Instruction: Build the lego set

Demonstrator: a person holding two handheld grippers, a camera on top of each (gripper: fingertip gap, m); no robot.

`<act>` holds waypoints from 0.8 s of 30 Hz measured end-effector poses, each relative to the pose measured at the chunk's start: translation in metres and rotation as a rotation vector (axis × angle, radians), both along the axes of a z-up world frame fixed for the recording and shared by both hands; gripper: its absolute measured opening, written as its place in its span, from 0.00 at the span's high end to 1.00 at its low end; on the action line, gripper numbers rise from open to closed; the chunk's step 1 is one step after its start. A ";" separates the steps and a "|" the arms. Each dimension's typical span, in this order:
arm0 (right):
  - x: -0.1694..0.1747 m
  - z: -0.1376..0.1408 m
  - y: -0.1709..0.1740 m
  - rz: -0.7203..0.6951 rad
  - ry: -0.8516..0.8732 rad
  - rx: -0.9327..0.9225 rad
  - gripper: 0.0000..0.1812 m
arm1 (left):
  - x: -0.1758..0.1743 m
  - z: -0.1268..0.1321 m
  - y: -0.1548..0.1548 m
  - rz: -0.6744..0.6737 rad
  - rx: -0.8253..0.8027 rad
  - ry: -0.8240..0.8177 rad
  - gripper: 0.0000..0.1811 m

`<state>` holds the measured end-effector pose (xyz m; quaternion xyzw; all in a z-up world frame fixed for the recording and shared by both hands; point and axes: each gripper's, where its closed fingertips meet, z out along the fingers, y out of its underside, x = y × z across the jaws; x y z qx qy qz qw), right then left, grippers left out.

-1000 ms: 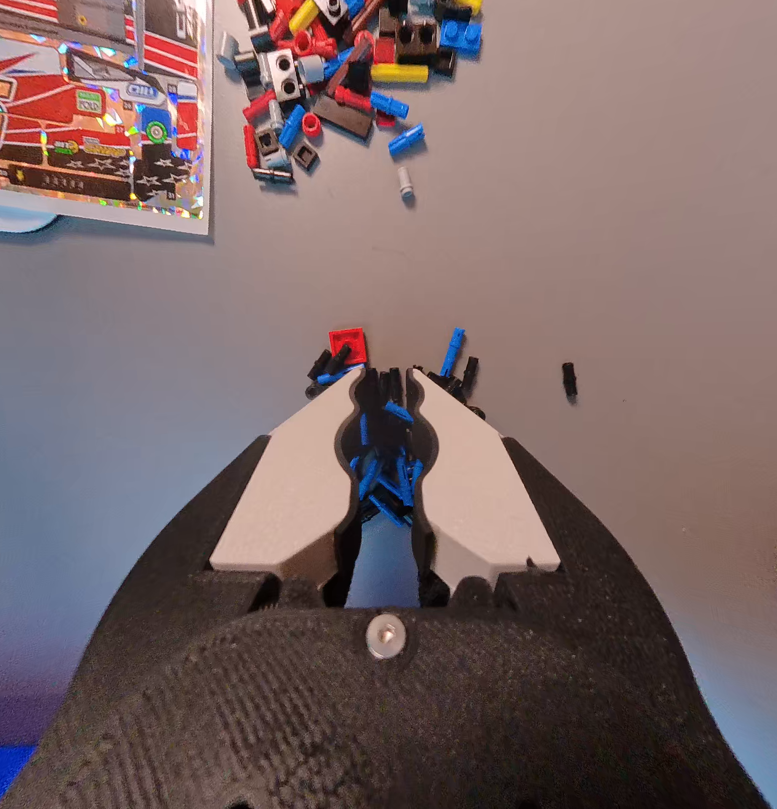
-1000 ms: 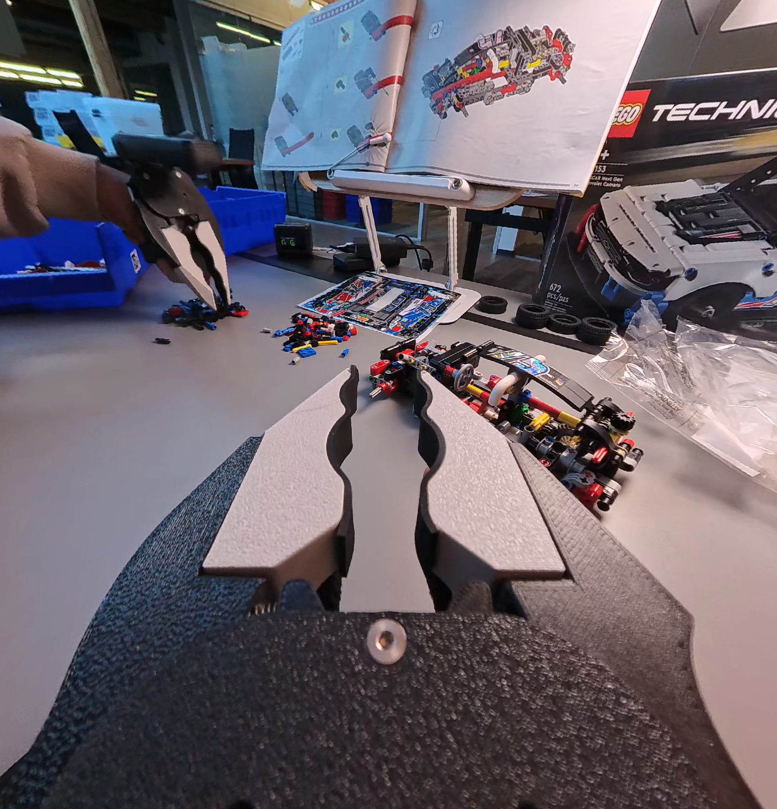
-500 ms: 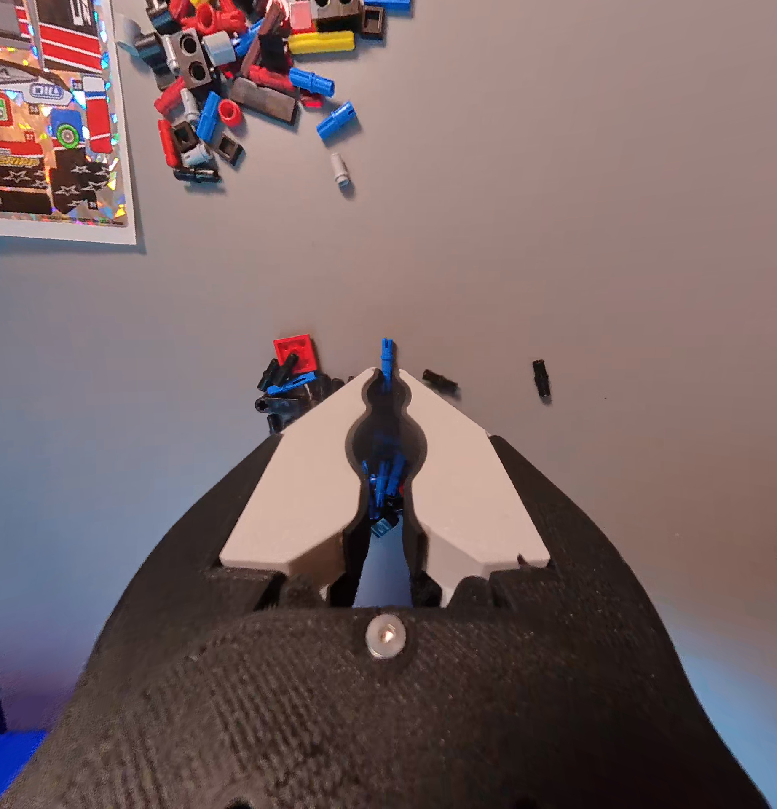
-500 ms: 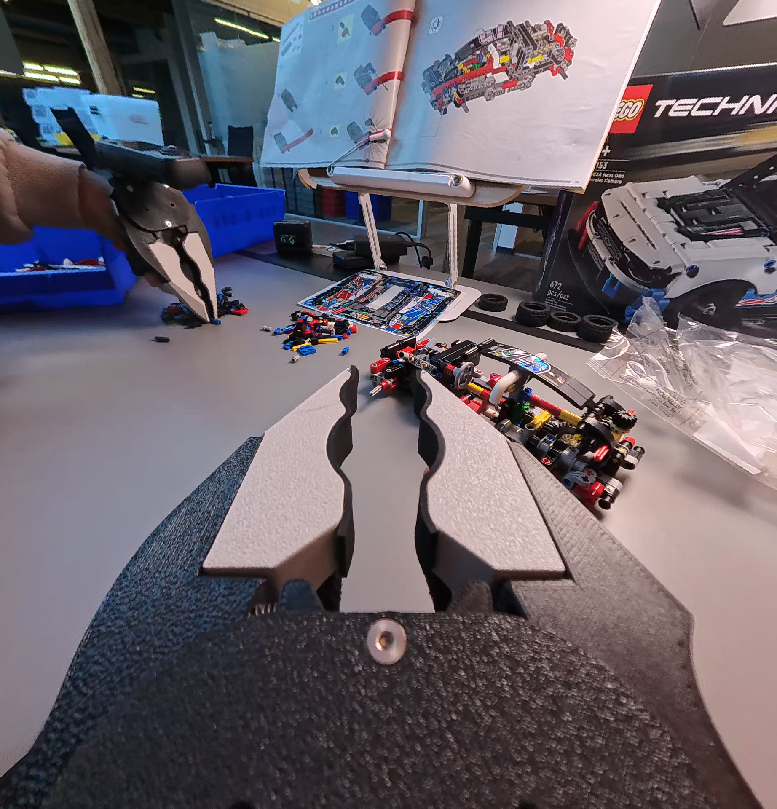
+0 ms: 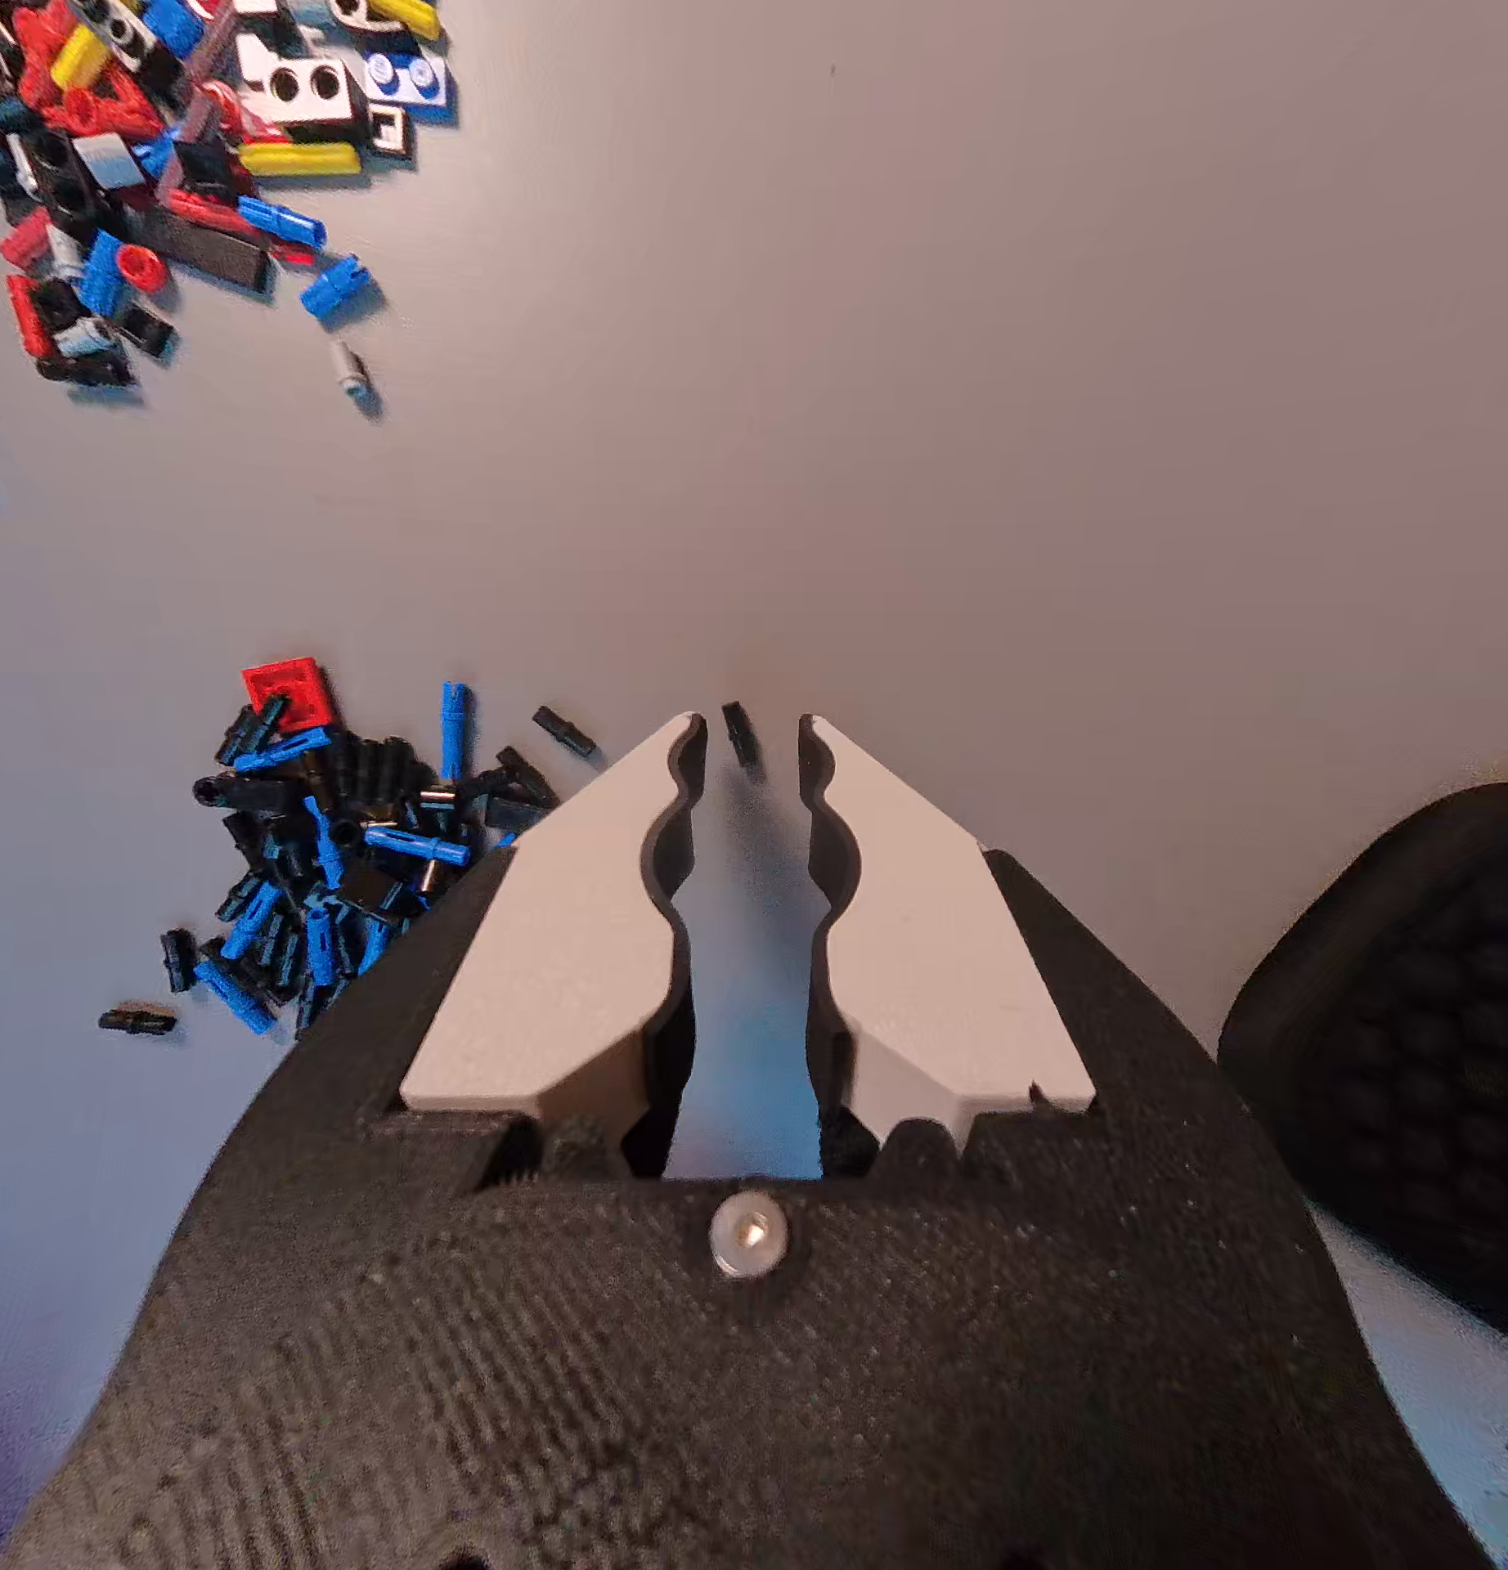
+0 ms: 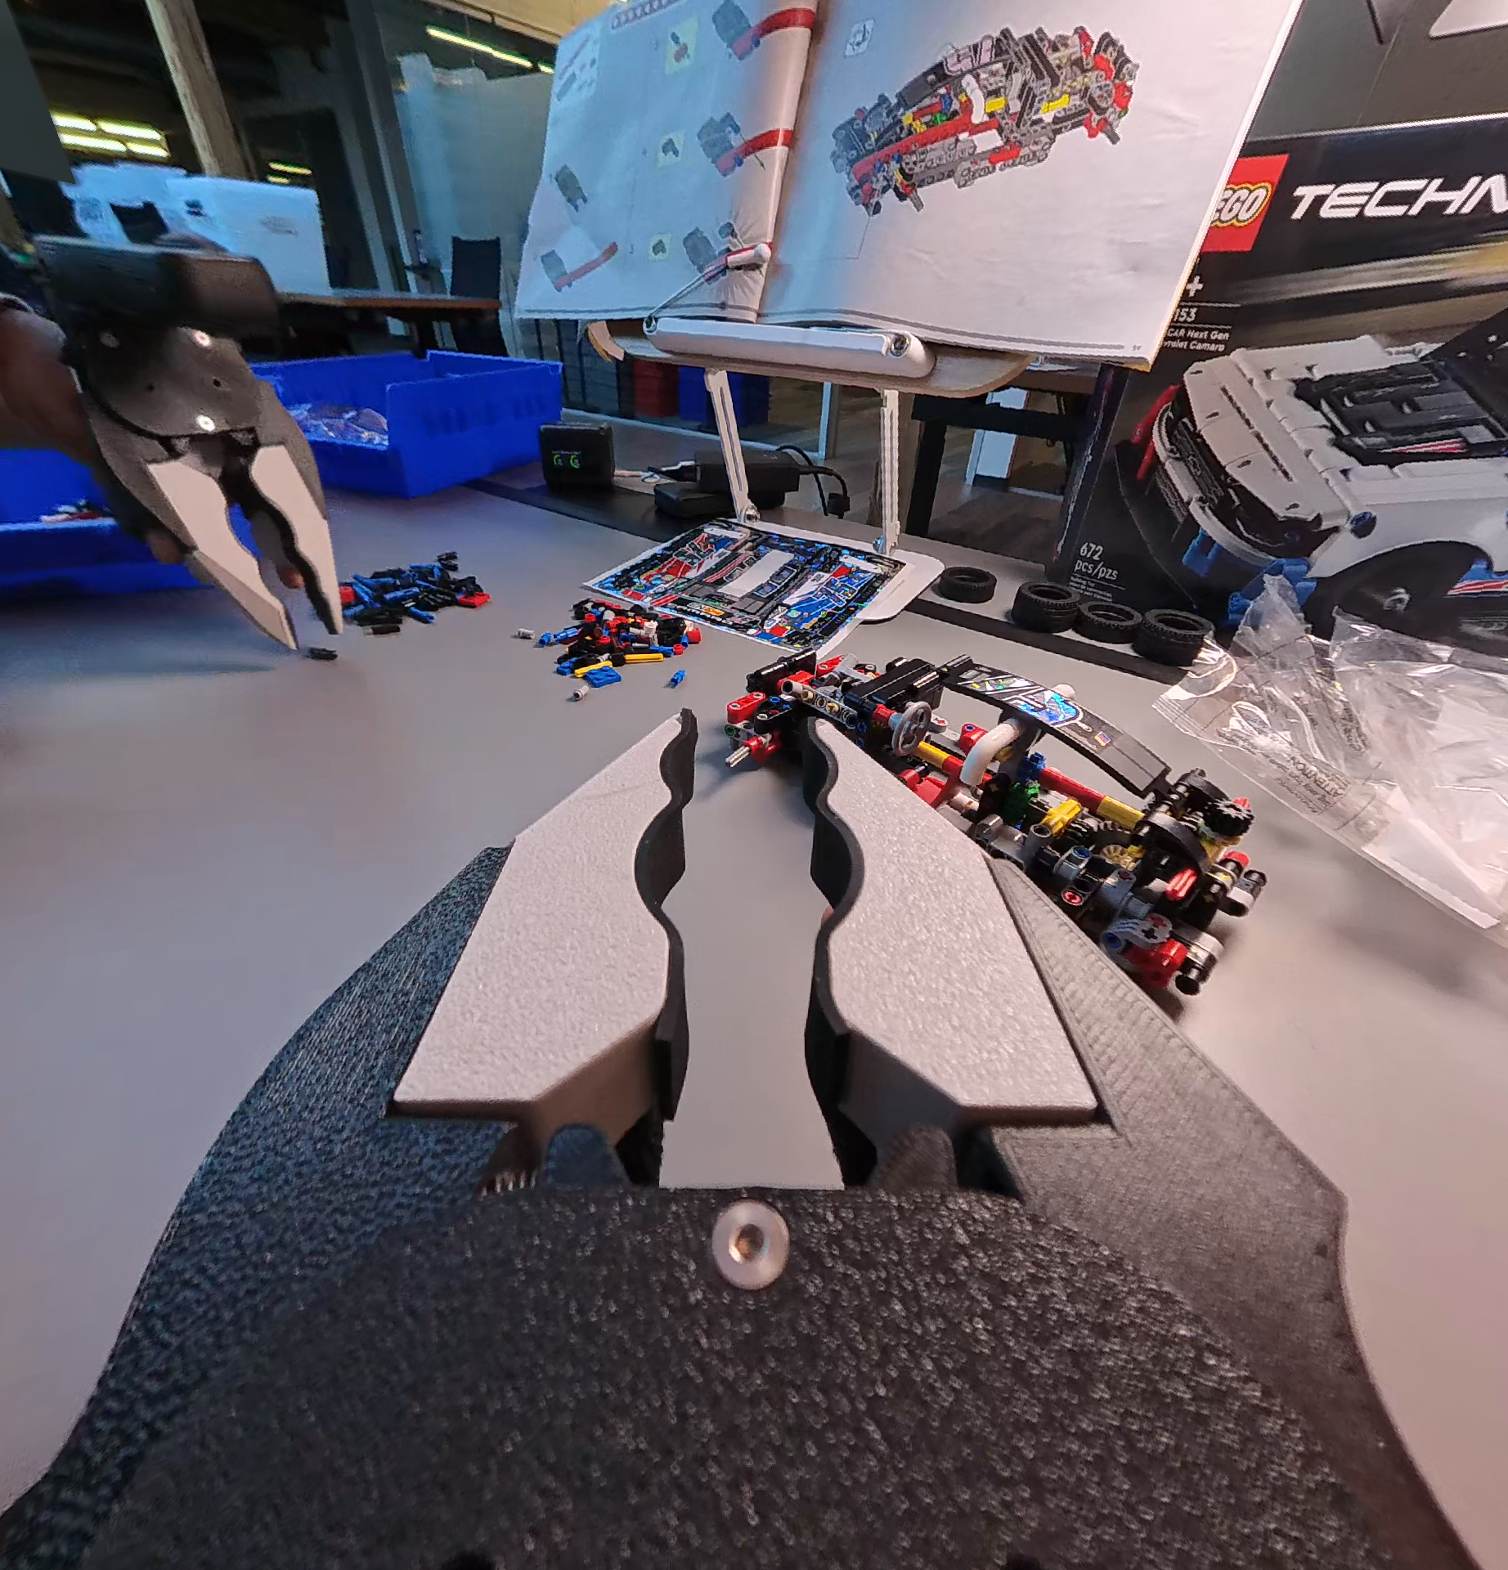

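Your left tool (image 5: 744, 722) hangs over the plain grey worktop (image 5: 1031, 382) with its two grey fingers (image 5: 581, 900) spread apart and nothing between them. A single small black connector pin (image 5: 738, 735) lies on the worktop just past the fingertips, in line with the gap; in the right wrist view the same pin (image 6: 321, 653) sits just under the tips of that tool (image 6: 309, 624). To the left of your fingers, in the middle left of the frame, lies a heap of black and blue pins (image 5: 334, 858) with a flat red square plate (image 5: 287, 692) at its far edge. A second pile of mixed red, blue, yellow and black pieces (image 5: 173, 170) fills the upper left corner.

Your right tool (image 6: 746, 722) is also parted and empty, low over the worktop. Just beyond its right finger rests the half-built car chassis of black, red and yellow beams (image 6: 1031, 807), running toward the middle right of the frame. Behind it, an open instruction booklet (image 6: 861, 153) stands on a white stand, with a glossy sticker sheet (image 6: 742, 582) at its foot. Four black rubber tyres (image 6: 1073, 607), the set's printed box (image 6: 1371, 382) and crumpled clear plastic bags (image 6: 1396, 748) occupy the right side.
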<state>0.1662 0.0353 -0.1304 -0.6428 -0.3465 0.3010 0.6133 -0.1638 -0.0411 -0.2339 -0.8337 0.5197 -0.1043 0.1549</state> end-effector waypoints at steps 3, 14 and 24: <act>-0.002 -0.001 -0.001 0.005 -0.008 0.002 0.88 | -0.003 -0.007 0.000 0.004 0.023 0.037 0.92; 0.001 0.000 -0.001 -0.012 -0.009 0.008 0.88 | -0.048 -0.005 0.042 0.162 0.155 0.271 0.93; 0.000 -0.001 -0.001 -0.004 -0.008 0.001 0.88 | -0.031 0.011 0.085 0.268 0.224 0.129 0.89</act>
